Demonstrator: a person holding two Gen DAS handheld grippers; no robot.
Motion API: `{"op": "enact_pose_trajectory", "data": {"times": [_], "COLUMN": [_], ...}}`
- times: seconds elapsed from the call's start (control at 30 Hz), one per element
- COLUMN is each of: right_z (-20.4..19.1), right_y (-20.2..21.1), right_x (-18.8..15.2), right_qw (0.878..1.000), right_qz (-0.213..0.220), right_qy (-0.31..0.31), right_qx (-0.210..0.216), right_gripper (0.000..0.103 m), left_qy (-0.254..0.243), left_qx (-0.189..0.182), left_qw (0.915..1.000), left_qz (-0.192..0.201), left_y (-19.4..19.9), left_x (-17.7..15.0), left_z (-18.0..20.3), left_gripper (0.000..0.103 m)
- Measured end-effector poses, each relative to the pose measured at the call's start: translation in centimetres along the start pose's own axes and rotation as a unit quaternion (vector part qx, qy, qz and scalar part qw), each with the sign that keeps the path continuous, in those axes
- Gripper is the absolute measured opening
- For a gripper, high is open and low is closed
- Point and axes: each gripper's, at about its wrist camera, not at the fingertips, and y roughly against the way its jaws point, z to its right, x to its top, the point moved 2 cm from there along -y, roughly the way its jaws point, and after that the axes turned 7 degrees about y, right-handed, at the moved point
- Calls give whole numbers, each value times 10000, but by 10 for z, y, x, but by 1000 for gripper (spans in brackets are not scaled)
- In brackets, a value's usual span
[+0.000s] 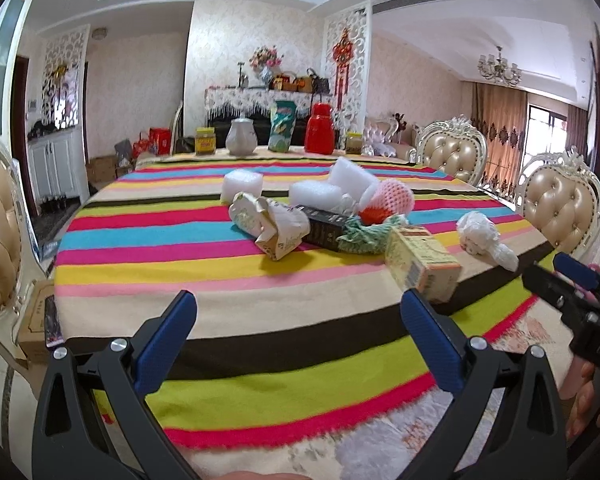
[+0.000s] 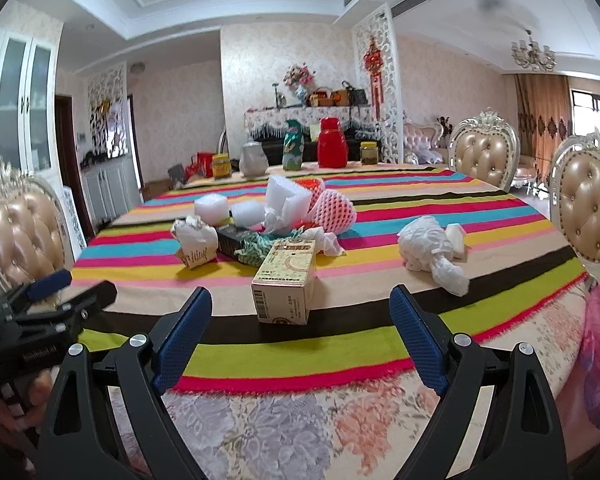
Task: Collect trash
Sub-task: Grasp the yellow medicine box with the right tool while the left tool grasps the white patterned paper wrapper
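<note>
Small carton (image 2: 285, 282) on striped cloth (image 2: 340, 344) just beyond right gripper (image 2: 300, 338), fingers apart.

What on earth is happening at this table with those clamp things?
A person is holding a hand-held claw in each hand to gather trash off the striped tablecloth. Both the left claw and the right claw are open and empty, poised at the table's near edge. Nothing has been picked up yet. The yellow cardboard carton lies nearest, straight ahead of the right claw, with a crumpled white plastic bag to its right and a heap of foam and paper scraps behind it.
</note>
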Motion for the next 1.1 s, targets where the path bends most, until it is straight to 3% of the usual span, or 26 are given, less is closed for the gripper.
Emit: {"op": "enact_pose_trajectory", "data": {"times": [0.13,0.33,0.5,0.67,0.9,0.93,1.0,1.03,1.1], "right_z": [-5,-6,-7,-9,-8,-6,-3,-1,2], "right_y": [-31,-74,-102,-125,-156,-159,-163,-164,-164], "right_x": [10,19,24,27,19,18,16,16,16], "right_qw": [9995,9970,9938,9897,9814,9800,9784,9779,9783], "right_qz": [-317,-777,-1111,-1424,-1912,-1984,-2048,-2062,-2042], "right_qy": [47,-39,-48,4,73,62,-38,-81,-103], "right_qx": [3,35,79,122,120,134,267,335,323], "right_gripper": [85,85,85,85,84,81,64,48,48], "left_qy": [175,-188,-89,226,-108,-142,-152,-154,-152], "left_qx": [111,542,841,652,690,674,637,624,564], "left_qw": [9991,9956,9937,9928,9906,9898,9886,9879,9864], "left_qz": [-362,-738,-732,-976,-1178,-1244,-1357,-1413,-1534], "left_y": [-26,-52,-67,-87,-123,-130,-142,-148,-158], "left_x": [9,20,33,47,62,62,64,64,65], "left_z": [-13,-20,-33,-46,-33,-31,-28,-27,-23], "left_gripper": [99,99,99,99,99,99,99,99,99]}}
